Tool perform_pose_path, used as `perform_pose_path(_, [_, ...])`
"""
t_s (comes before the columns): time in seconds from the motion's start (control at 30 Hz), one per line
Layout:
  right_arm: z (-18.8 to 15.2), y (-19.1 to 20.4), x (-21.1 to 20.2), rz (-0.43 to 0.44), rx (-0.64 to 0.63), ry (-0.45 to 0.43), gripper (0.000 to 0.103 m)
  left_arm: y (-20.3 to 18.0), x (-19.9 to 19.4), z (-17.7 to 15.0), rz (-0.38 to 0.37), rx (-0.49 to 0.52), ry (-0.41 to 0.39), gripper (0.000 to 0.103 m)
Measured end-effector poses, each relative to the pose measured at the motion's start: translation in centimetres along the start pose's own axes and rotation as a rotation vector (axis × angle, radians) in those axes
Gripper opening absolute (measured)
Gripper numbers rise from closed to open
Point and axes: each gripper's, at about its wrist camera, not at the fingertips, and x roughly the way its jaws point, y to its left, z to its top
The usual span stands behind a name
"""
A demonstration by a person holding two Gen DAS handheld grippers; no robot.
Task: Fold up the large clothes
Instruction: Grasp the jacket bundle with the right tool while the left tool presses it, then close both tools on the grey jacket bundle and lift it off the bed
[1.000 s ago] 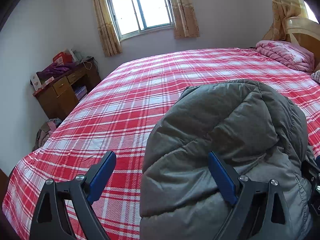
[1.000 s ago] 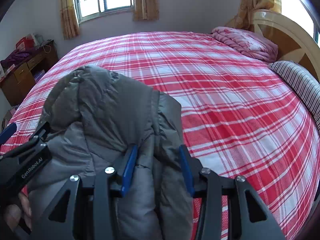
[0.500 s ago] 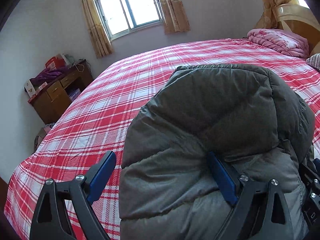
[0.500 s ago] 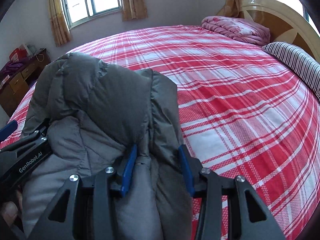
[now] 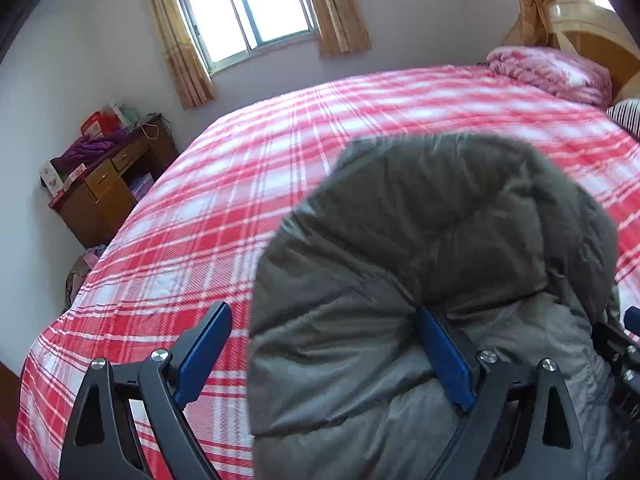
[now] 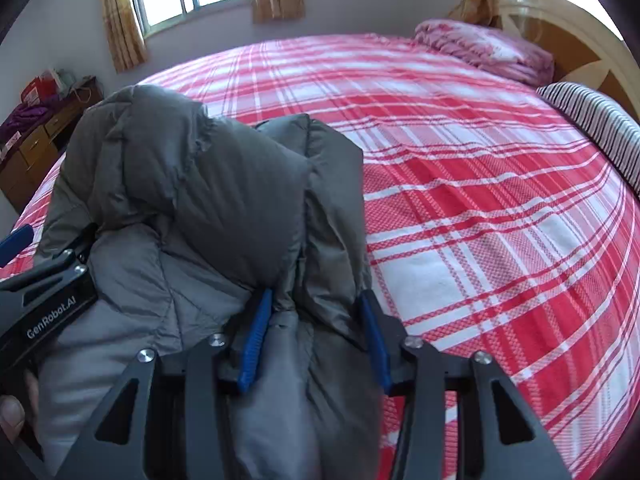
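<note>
A bulky grey padded jacket (image 5: 432, 264) hangs bunched over the red plaid bed (image 5: 248, 184). My left gripper (image 5: 324, 344) is wide open; the jacket's left edge lies between its jaws and drapes over the right finger (image 5: 444, 356). In the right wrist view the jacket (image 6: 208, 200) fills the left half. My right gripper (image 6: 316, 320) is partly closed on a thick fold of the jacket, both blue pads pressing the cloth. The left gripper's body (image 6: 44, 300) shows at the left edge, with a hand behind it.
A folded pink quilt (image 6: 484, 48) and a striped pillow (image 6: 596, 128) lie by the wooden headboard (image 6: 568, 24). A wooden desk (image 5: 108, 184) with clutter stands left of the bed, under the window (image 5: 244, 12). Clothes lie on the floor beside it (image 5: 82, 268).
Both grippers lifted the jacket, then shifted it toward the headboard side of the bed. The top of the jacket has flopped and now looks blurred with motion. Jaw openings have not changed.
</note>
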Motion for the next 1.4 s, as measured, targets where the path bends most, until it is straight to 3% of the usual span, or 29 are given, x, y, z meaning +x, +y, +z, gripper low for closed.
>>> perform_pose_path(0.07, [1.4, -0.5, -1.6, -0.001, 0.015, 0.026, 0.055, 1.6, -1.2, 1.3, 0.006, -0.053, -0.037, 0.093])
perform_pose_path(0.13, [3.5, -0.3, -4.7, -0.026, 0.02, -0.035, 0.055, 2.8, -1.6, 2.6, 0.031, -0.1, -0.051, 0.093])
perform_pose_path(0.27, [6.4, 2.5, -8.1, 0.04, 0.055, -0.158, 0.055, 2.6, 1.0, 2.8, 0.077, -0.102, 0.02, 0.093])
perform_pose_path(0.33, [7.1, 4.1, -6.7, 0.045, 0.075, -0.15, 0.056, 2.3, 3.0, 1.9, 0.09, -0.099, 0.08, 0.093])
perform_pose_path(0.43, [6.6, 5.3, -3.2, -0.026, 0.067, -0.125, 0.056, 2.6, 3.6, 0.8, 0.063, -0.123, 0.079, 0.093])
perform_pose_path(0.53, [4.9, 4.3, -0.5, -0.031, 0.082, -0.094, 0.057, 2.4, 3.9, 0.3, 0.008, -0.158, 0.082, 0.095])
perform_pose_path(0.73, [3.1, 1.5, 0.4, 0.0, 0.107, -0.129, 0.061, 0.9, 5.2, -0.3, 0.003, -0.156, 0.086, 0.098])
perform_pose_path(0.97, [2.7, 1.7, 1.6, 0.0, 0.102, -0.124, 0.063, 1.3, 6.2, -0.9, -0.035, -0.191, 0.112, 0.1])
perform_pose_path(1.4, [2.6, 1.7, 2.9, 0.004, 0.108, -0.09, 0.066, 1.0, 6.7, -1.3, -0.031, -0.186, 0.116, 0.1])
